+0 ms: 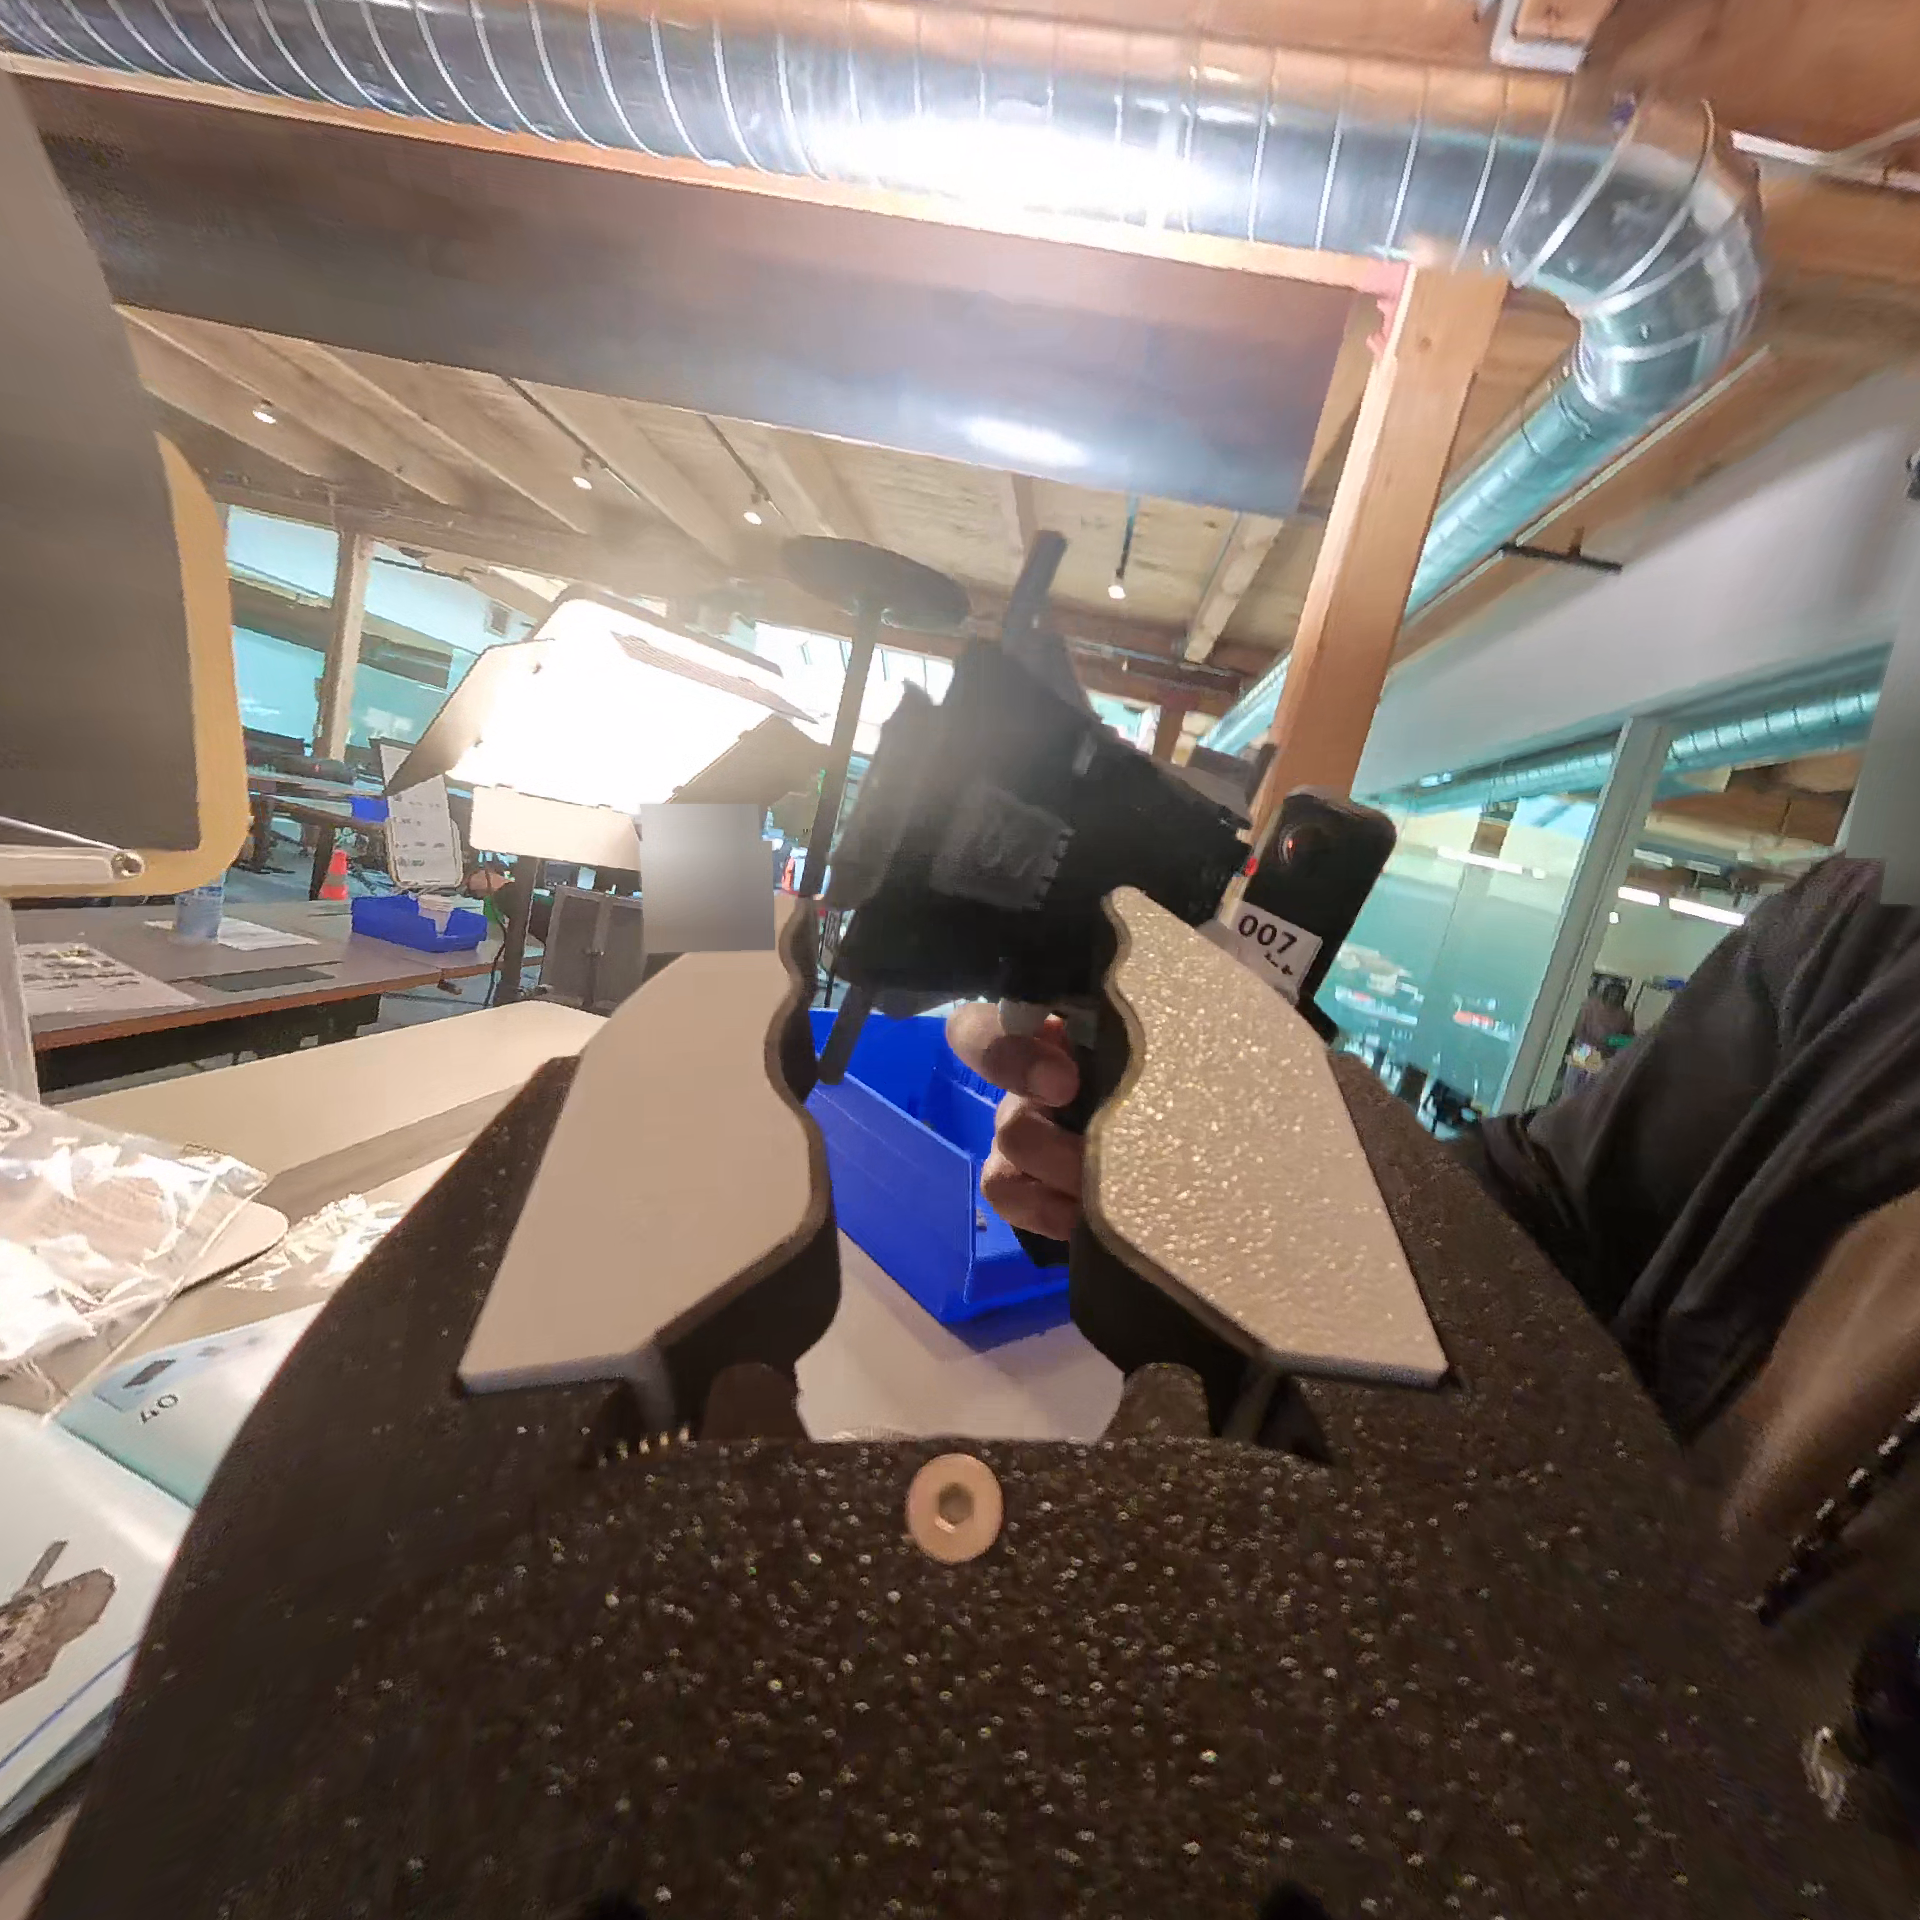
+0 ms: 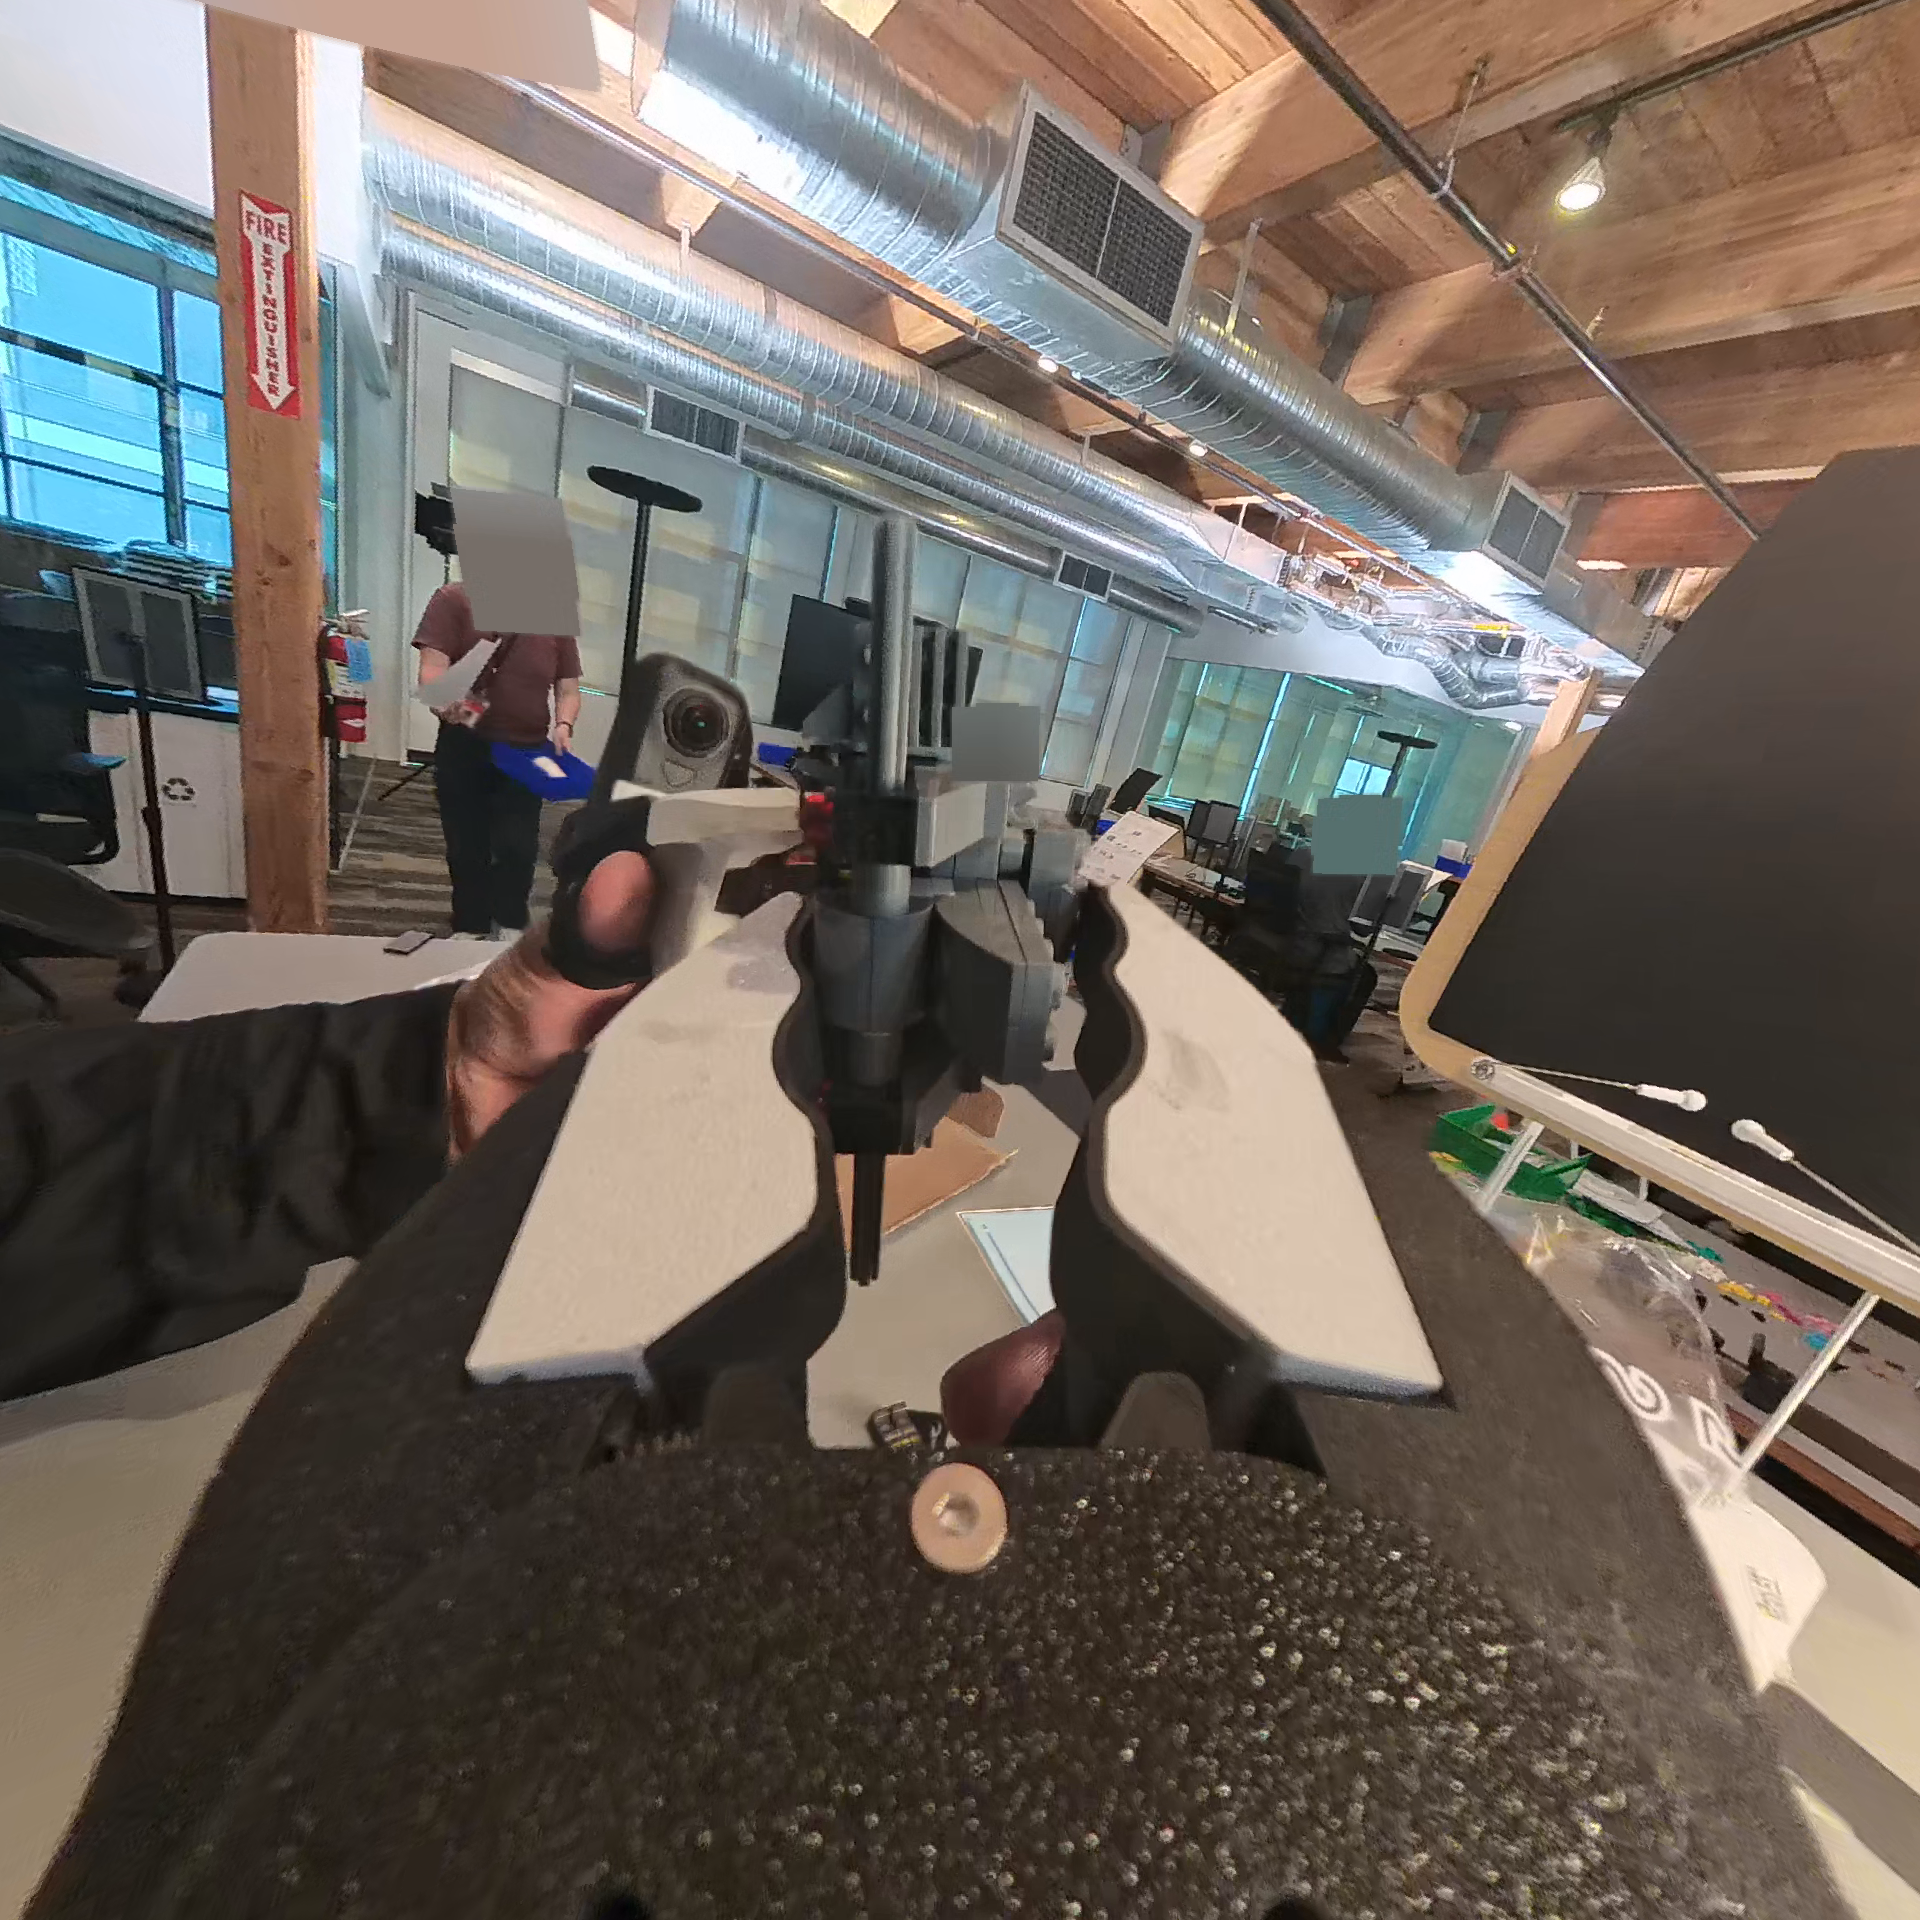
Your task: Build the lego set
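The right hand-held gripper [image 2: 940,935] is closed on a grey-and-black brick-built model [image 2: 935,966], raised in the air above the tabletop [image 2: 914,1340]. Its two pads press the model's lower body from 9 and 3 o'clock. A long grey axle [image 2: 894,675] runs through the model, rising toward 12 o'clock and poking out below toward 6 o'clock.

The left hand-held gripper [image 1: 961,925] stands open. Seen from the right wrist, its white fingers [image 2: 717,816] come in from 9 o'clock and end just at a small red piece [image 2: 821,810] on the model's side. I cannot tell whether they press on anything. In its own view the model is a dark shape at 12 o'clock just past the fingertips, with a blue bin [image 1: 914,1143] on the tabletop beyond. Clear plastic bags [image 1: 94,1226] and a printed booklet [image 1: 62,1558] lie at 9 and 8 o'clock.

In my judgement the model is tall for so low a grip and could tip or shed bricks if twisted. Even, steady pressure from the right pads suits it best. Contact from the left fingers looks safer on a solid block than on the thin red piece or the axle. Pushing straight in from 9 o'clock, square against the right grip, should avoid levering the model.
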Tool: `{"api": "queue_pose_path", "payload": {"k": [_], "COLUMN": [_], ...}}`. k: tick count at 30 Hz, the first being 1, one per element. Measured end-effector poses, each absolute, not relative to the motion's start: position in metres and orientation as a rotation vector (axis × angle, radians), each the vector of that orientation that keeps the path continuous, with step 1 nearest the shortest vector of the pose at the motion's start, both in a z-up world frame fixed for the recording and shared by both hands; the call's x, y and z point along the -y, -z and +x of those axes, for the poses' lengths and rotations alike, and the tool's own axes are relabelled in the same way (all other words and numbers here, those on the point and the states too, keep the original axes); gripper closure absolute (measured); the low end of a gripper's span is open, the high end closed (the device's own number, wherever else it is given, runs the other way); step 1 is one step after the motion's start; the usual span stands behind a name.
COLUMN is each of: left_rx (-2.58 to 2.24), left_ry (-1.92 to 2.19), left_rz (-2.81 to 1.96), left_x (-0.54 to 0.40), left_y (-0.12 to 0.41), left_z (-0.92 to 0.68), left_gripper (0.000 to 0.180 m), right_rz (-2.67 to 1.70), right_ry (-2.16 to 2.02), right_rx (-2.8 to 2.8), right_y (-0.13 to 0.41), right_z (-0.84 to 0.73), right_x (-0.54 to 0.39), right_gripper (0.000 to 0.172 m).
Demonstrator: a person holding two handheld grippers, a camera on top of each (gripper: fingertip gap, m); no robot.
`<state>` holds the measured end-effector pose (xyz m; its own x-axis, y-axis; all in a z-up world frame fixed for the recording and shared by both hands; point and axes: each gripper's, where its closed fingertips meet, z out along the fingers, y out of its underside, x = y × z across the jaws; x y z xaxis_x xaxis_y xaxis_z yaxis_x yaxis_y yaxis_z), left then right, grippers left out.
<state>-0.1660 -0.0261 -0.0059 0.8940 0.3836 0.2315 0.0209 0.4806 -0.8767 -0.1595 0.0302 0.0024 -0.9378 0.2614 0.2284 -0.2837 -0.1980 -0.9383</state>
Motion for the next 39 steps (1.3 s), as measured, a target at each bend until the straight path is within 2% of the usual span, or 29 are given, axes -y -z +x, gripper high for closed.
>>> {"api": "queue_pose_path", "payload": {"k": [8,13,15,18,23,27,31,39], "left_rx": [0.362,0.336,0.370,0.467,0.493,0.577,0.579,0.678], "left_ry": [-0.296,-0.279,-0.275,-0.199,0.055,0.172,0.262,0.308], "left_rz": [-1.167,-1.173,-1.173,-1.148,-0.961,-0.888,-0.824,-0.795], "left_x": [0.023,0.024,0.025,0.027,0.019,0.004,-0.008,-0.014], "left_y": [0.014,0.018,0.022,0.034,0.033,0.031,0.018,0.012], "left_z": [-0.159,-0.153,-0.157,-0.163,-0.140,-0.137,-0.124,-0.120], "left_gripper": [0.135,0.132,0.123,0.108,0.101,0.102,0.110,0.108], "right_rz": [0.039,0.079,0.097,0.187,0.356,0.434,0.478,0.532], "right_ry": [-2.225,-2.231,-2.220,-2.021,-1.726,-1.575,-1.439,-1.324], "right_rx": [1.769,1.758,1.716,1.628,1.494,1.453,1.437,1.433], "right_y": [0.003,0.004,0.001,-0.001,-0.001,0.004,0.011,0.010], "right_z": [-0.155,-0.151,-0.150,-0.153,-0.148,-0.145,-0.144,-0.135], "right_x": [-0.025,-0.021,-0.021,-0.020,-0.017,-0.012,-0.009,-0.011], "right_gripper": [0.125,0.125,0.125,0.125,0.125,0.125,0.125,0.126]}}
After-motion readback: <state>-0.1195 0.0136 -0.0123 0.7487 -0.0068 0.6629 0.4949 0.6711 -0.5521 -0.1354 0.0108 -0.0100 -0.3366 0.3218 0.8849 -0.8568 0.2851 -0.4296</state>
